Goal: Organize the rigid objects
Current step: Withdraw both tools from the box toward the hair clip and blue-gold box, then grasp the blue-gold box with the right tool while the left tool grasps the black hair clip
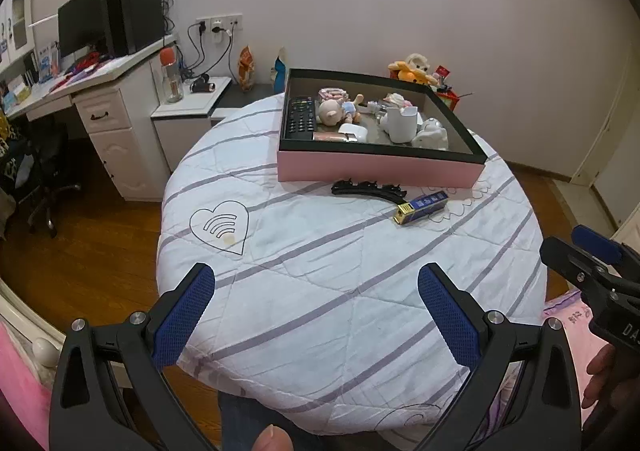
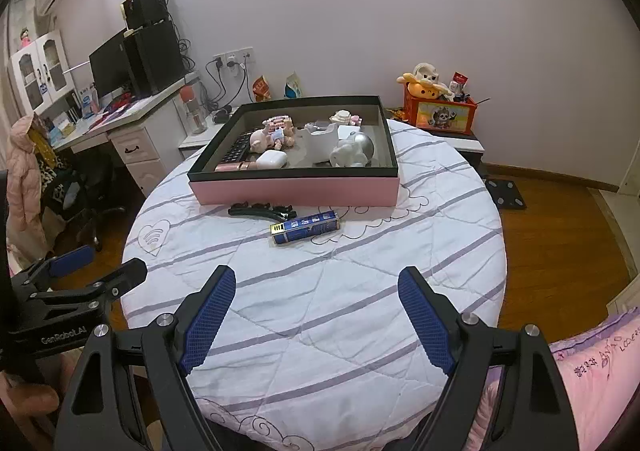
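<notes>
A pink box [image 1: 380,167] [image 2: 294,191] with a dark inside stands at the far side of the round table. It holds a black remote [image 1: 299,117], a pig doll [image 1: 338,111] [image 2: 272,137], a white earbud case [image 1: 353,132] [image 2: 271,160], a white cup [image 1: 403,123] and other small things. A black hair clip [image 1: 368,189] [image 2: 262,210] and a blue cartridge [image 1: 422,207] [image 2: 306,227] lie on the cloth in front of the box. My left gripper [image 1: 316,291] and right gripper [image 2: 316,291] are both open and empty above the near side of the table.
The table wears a white quilted cloth [image 1: 320,271] with purple stripes. A white desk [image 1: 104,99] with a monitor stands at the left. An orange toy box [image 2: 440,111] sits behind the table. Wooden floor surrounds the table.
</notes>
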A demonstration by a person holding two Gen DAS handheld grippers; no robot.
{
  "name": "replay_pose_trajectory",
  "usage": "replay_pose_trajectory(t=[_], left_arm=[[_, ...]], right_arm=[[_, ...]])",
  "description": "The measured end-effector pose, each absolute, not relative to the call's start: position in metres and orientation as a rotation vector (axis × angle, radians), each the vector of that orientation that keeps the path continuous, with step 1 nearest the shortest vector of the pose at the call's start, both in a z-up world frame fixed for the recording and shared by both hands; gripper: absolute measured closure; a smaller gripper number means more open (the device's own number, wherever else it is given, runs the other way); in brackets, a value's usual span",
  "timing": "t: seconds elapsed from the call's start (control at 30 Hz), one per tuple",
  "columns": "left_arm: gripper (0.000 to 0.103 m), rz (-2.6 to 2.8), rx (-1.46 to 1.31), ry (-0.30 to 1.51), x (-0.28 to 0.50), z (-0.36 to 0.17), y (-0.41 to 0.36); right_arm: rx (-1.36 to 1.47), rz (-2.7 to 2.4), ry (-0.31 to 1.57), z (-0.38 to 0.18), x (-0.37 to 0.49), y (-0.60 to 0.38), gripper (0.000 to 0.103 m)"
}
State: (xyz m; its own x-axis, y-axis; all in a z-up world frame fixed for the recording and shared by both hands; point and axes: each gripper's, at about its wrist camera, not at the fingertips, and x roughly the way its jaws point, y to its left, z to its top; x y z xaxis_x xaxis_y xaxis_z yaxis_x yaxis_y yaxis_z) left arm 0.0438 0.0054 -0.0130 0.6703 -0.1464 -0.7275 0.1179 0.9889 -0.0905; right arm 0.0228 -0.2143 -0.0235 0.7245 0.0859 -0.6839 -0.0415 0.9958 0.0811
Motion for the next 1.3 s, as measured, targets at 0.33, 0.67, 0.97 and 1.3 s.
replay_pose_trajectory(t=[0.33, 0.67, 0.97, 1.3], left_arm=[[0.000, -0.165, -0.037, 0.827, 0.041, -0.015, 0.001], [0.000, -0.154, -0.040, 0.837, 0.052, -0.021, 0.002], [0.000, -0.119, -0.062, 0.889, 0.080, -0.042, 0.011], [0.000, -0.097, -0.073, 0.934, 0.107, -0.062, 0.015]], right_arm=[[0.062, 0.062, 0.769, -0.027, 0.023, -0.214, 0.018], [0.059, 0.079, 0.828, -0.048, 0.050, -0.214, 0.018], [0.021, 0.131, 0.920, -0.086, 0.106, -0.205, 0.018], [-0.024, 0.178, 0.965, -0.115, 0.155, -0.198, 0.018]])
